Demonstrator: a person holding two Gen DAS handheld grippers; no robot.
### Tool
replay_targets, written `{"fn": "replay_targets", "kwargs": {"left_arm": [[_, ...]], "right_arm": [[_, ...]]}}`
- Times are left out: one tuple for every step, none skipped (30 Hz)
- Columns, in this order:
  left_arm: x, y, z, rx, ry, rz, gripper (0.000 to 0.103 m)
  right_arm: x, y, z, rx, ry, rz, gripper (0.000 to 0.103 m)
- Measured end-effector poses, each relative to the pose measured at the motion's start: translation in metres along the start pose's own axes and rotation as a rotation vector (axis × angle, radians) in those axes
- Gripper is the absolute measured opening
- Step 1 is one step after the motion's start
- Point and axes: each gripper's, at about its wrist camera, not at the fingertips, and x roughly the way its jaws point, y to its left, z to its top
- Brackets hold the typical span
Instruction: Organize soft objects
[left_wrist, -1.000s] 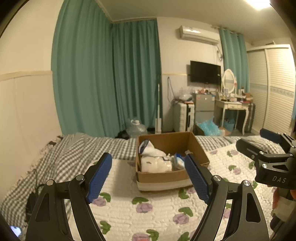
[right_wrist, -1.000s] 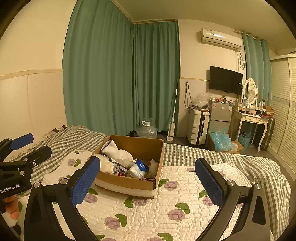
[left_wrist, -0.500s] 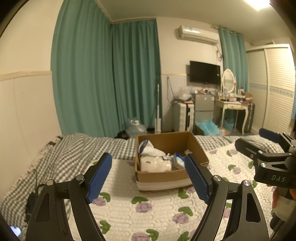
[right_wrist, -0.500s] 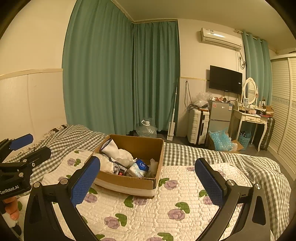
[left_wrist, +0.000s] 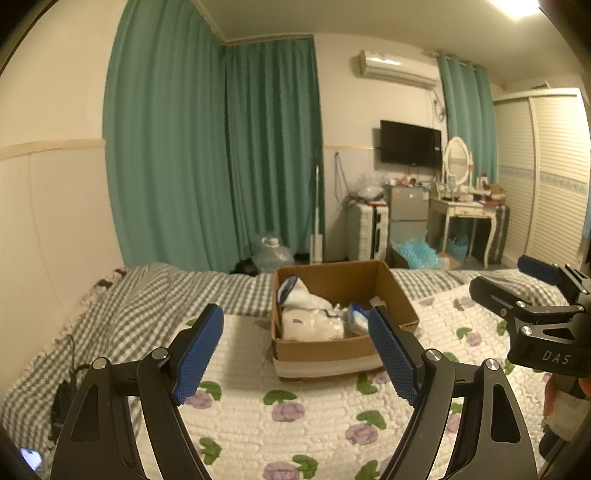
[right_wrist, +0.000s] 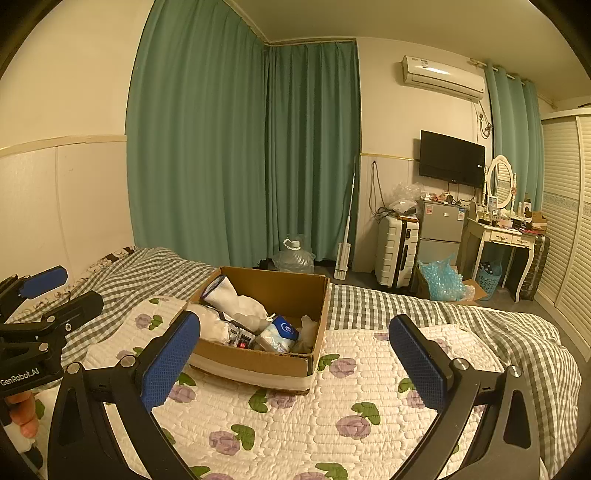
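Observation:
An open cardboard box (left_wrist: 317, 354) (right_wrist: 258, 360) stands on the flowered quilt of the bed (left_wrist: 280, 413). It holds white soft items (left_wrist: 308, 325) (right_wrist: 236, 299) and a blue-and-white pack (right_wrist: 279, 332). My left gripper (left_wrist: 295, 347) is open and empty, held above the quilt just short of the box. My right gripper (right_wrist: 293, 358) is open and empty, to the right of the left one, facing the box. Each gripper shows at the edge of the other's view: the right one (left_wrist: 532, 291) and the left one (right_wrist: 44, 291).
A grey checked blanket (right_wrist: 424, 306) covers the far side of the bed. Beyond it are green curtains (right_wrist: 240, 166), a water jug (right_wrist: 293, 256), a suitcase (right_wrist: 397, 254), a small fridge (right_wrist: 439, 230) and a dressing table (right_wrist: 506, 236). A wall runs along the left.

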Motion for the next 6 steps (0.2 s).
{"fn": "replay_targets", "kwargs": {"left_arm": [[0.0000, 0.0002, -0.0004, -0.002, 0.001, 0.001, 0.082], [0.0002, 0.0002, -0.0013, -0.002, 0.002, 0.002, 0.082], [0.0002, 0.0004, -0.0021, -0.003, 0.002, 0.003, 0.082], [0.0001, 0.0004, -0.0021, -0.003, 0.001, 0.004, 0.082], [0.0005, 0.0007, -0.0019, -0.002, 0.002, 0.002, 0.082], [0.0005, 0.0008, -0.0020, -0.002, 0.002, 0.001, 0.082]], "right_arm": [[0.0001, -0.0002, 0.0000, 0.000, 0.000, 0.000, 0.103], [0.0003, 0.0002, 0.0000, -0.001, 0.001, 0.000, 0.103], [0.0002, 0.0002, -0.0001, -0.001, 0.001, 0.000, 0.103], [0.0002, 0.0001, -0.0001, 0.000, 0.001, 0.000, 0.103], [0.0002, 0.0000, -0.0001, 0.000, 0.001, 0.000, 0.103], [0.0003, 0.0000, -0.0001, 0.000, 0.002, 0.001, 0.103]]}}
